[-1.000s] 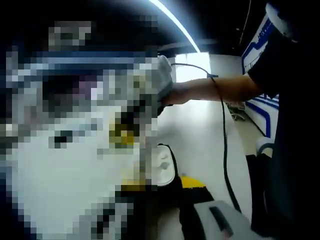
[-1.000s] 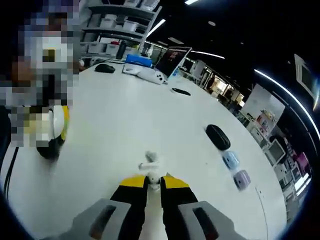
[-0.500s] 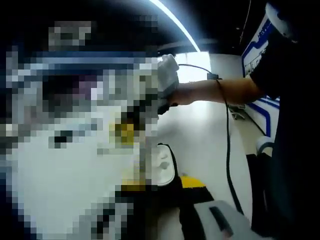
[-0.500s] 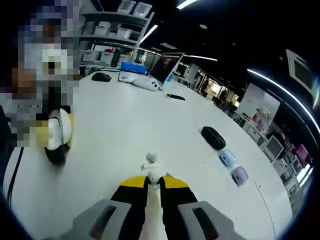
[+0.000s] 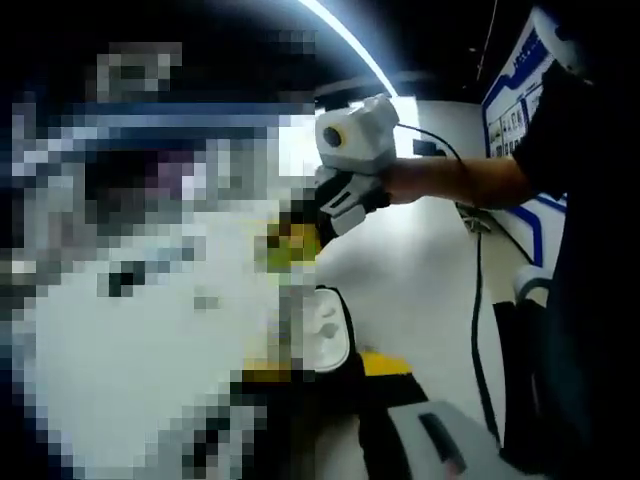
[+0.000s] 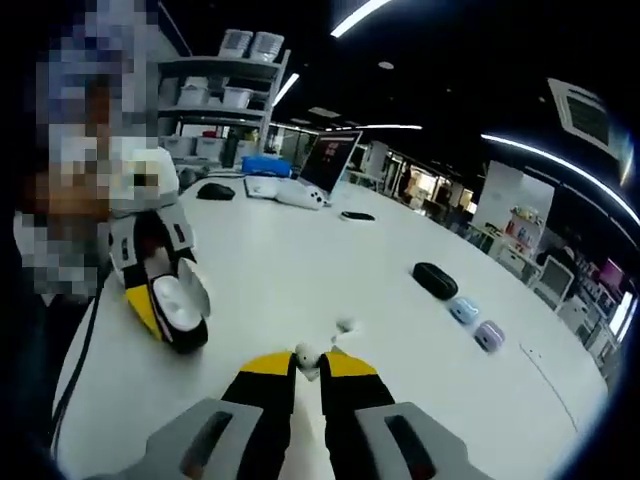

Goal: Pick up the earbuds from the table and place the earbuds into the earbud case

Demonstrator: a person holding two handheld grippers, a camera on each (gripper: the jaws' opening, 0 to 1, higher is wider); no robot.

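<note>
Right tongs pinch an earbud (orientation unclear); case open.

A large open-plan office or lab is suggested by the long white worktop, an open laptop and computer mouse at its far edge, shelving with storage bins, and ceiling strip lights.
</note>
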